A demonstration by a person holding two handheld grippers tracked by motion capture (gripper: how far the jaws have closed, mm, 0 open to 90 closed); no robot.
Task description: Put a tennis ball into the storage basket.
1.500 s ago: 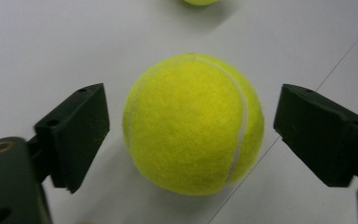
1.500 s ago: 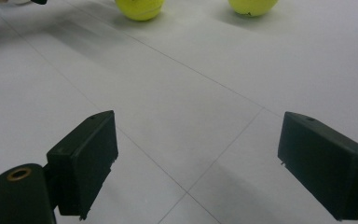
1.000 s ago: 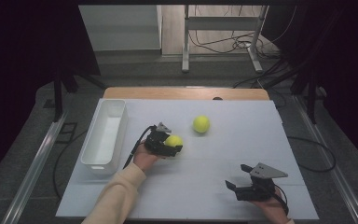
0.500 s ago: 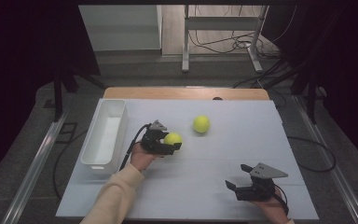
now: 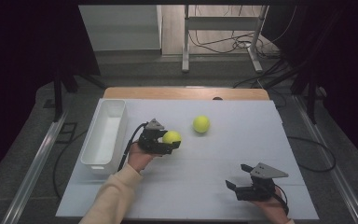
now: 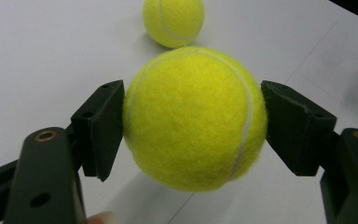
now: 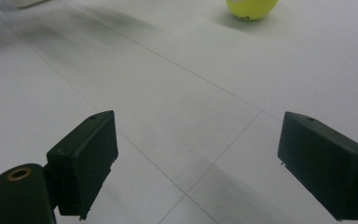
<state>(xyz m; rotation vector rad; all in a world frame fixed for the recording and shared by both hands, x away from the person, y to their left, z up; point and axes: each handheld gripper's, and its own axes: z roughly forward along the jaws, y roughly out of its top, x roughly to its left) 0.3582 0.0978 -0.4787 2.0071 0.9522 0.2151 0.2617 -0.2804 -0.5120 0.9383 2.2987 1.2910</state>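
My left gripper (image 5: 168, 142) is shut on a yellow tennis ball (image 5: 171, 137) and holds it a little above the white table (image 5: 205, 186). In the left gripper view both black pads press the held ball's (image 6: 195, 119) sides, and a shadow lies on the table under it. A second tennis ball (image 5: 201, 123) rests on the table to the right and farther back, also seen in the left gripper view (image 6: 173, 21) and the right gripper view (image 7: 252, 8). My right gripper (image 5: 235, 189) sits near the front right edge, open, with nothing between its jaws (image 7: 193, 168).
A long white bin (image 5: 105, 135) stands along the table's left side, just left of my left hand. A wooden strip (image 5: 186, 93) borders the far edge. Cables trail from both grippers.
My left gripper has lifted the held ball slightly off the table and drifted a little left. The right gripper and the second ball have stayed in place.
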